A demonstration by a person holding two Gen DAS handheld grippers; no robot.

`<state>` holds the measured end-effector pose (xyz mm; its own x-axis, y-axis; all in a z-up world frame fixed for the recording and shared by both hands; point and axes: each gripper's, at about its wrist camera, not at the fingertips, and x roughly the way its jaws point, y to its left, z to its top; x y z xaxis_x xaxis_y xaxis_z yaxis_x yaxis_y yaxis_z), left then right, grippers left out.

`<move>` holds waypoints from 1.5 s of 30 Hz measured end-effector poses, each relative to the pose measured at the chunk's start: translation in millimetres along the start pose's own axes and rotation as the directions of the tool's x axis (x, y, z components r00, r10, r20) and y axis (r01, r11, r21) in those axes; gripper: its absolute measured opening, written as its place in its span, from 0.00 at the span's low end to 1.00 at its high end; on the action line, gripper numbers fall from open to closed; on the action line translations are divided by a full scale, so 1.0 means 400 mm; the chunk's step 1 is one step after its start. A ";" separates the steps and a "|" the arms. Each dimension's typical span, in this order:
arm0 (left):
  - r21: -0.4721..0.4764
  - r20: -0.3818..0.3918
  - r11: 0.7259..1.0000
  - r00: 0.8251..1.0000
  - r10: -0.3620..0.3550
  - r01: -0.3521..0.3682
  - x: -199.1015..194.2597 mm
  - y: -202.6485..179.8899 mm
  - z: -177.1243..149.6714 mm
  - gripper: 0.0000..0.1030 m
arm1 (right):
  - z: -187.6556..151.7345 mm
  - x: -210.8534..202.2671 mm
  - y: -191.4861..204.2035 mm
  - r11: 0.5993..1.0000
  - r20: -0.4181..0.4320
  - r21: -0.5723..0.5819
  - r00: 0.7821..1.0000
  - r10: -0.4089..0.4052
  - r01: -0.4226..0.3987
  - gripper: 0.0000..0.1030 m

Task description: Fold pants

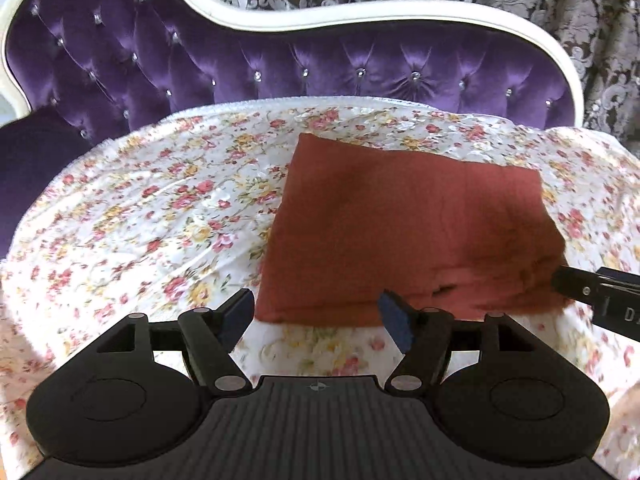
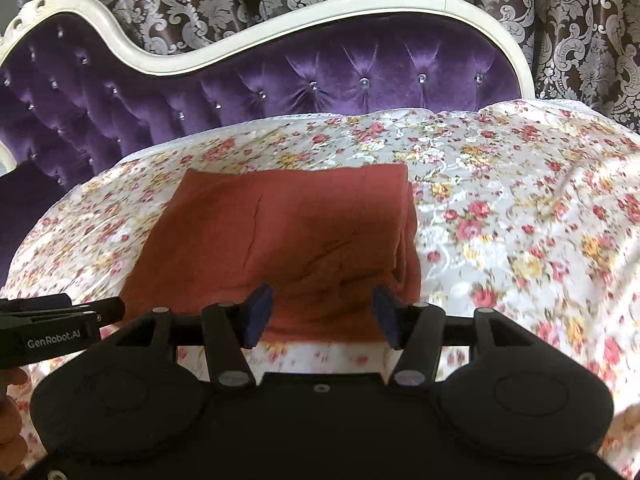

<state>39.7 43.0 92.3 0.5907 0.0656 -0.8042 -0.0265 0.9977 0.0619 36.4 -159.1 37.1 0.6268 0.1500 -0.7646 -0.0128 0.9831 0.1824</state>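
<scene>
The rust-red folded fabric pants lie as a neat rectangle on the floral-print quilted cover of the purple tufted velvet sofa. The left gripper and the right gripper both sit at the near edge with jaws spread wide, holding nothing. The fold looks essentially done. If tidying is wanted, press the stacked layers at the right edge flat and square them gently, without dragging the cover.
</scene>
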 end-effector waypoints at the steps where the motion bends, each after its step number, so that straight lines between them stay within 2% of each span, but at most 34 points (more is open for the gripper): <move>1: 0.006 0.004 1.000 1.000 0.004 -0.004 -0.012 -0.004 -0.008 0.67 | -0.007 -0.009 0.004 1.000 -0.002 0.000 1.000 0.002 -0.002 0.59; 16: -0.032 -0.001 0.999 0.999 -0.043 0.043 -0.083 -0.006 -0.069 0.67 | -0.077 -0.078 0.037 0.999 -0.009 -0.038 1.000 -0.012 0.011 0.60; 45: -0.046 -0.037 0.998 0.998 -0.053 0.051 -0.064 -0.013 -0.077 0.67 | -0.085 -0.063 0.043 0.999 -0.032 -0.031 0.999 -0.012 0.011 0.60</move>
<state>-0.1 36.6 94.2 0.5608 0.0133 -0.8278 -0.0334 0.9994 -0.0065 -6.2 -142.6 38.4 0.6019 0.1416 -0.7859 -0.0305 0.9875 0.1546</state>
